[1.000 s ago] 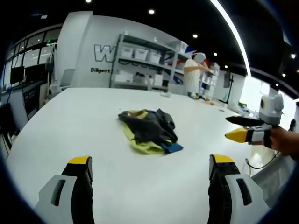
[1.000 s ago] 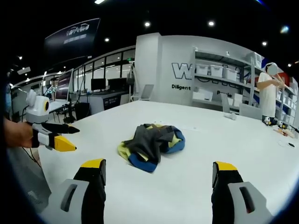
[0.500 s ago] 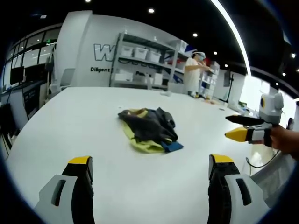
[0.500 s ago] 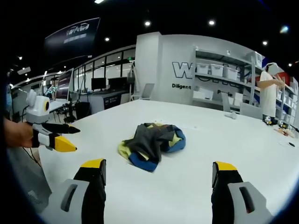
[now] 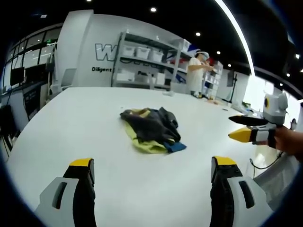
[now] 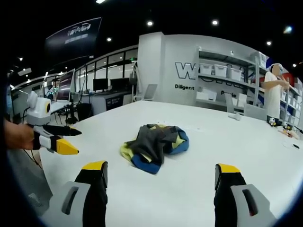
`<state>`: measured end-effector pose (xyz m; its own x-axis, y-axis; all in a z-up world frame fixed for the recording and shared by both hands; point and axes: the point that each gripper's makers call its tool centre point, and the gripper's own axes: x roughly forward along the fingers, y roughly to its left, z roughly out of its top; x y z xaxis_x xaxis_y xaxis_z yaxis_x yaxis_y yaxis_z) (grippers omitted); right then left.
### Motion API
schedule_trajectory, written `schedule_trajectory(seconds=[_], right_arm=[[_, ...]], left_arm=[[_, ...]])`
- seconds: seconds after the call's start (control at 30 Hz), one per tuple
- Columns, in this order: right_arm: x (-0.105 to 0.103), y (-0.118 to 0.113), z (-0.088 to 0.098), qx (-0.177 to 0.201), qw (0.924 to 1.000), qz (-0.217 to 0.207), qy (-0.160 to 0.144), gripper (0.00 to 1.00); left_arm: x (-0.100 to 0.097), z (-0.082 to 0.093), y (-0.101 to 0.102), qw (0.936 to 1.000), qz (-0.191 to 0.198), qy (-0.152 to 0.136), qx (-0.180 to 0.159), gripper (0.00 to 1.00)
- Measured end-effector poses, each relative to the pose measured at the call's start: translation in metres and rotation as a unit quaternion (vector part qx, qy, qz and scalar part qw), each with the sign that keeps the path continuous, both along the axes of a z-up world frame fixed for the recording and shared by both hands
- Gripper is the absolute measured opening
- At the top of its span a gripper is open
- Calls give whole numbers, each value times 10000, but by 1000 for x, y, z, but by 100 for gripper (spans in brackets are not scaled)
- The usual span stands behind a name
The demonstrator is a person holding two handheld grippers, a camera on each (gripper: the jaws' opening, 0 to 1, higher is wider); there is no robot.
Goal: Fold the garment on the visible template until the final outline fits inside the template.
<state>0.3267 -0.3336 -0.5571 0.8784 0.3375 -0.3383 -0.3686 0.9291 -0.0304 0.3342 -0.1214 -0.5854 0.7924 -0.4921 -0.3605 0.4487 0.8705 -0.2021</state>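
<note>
A crumpled garment (image 5: 150, 130) in dark grey, yellow-green and blue lies in a heap on the white table (image 5: 71, 123); in the right gripper view the garment (image 6: 154, 146) sits mid-table. My left gripper (image 5: 152, 172) is open, its jaws well apart, short of the garment with nothing between them. My right gripper (image 6: 161, 175) is open too, equally short of the heap. The right gripper (image 5: 244, 127) also enters the left gripper view from the right, held by a hand. The left gripper (image 6: 64, 139) shows at the left of the right gripper view. No template outline is visible on the table.
A person (image 5: 195, 75) stands by shelving (image 5: 142, 61) with white bins beyond the table's far edge. Small items (image 6: 289, 135) lie at the far right of the table. A chair (image 6: 147, 93) and desks with monitors (image 6: 102, 85) stand behind.
</note>
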Motion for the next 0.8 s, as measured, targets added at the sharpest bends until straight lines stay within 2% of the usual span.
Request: schedule_trajectory(seconds=[0.8], right_arm=[[4, 2, 0, -8, 10000, 5, 56, 94]], left_arm=[[3, 1, -2, 10000, -11, -16, 14, 95]])
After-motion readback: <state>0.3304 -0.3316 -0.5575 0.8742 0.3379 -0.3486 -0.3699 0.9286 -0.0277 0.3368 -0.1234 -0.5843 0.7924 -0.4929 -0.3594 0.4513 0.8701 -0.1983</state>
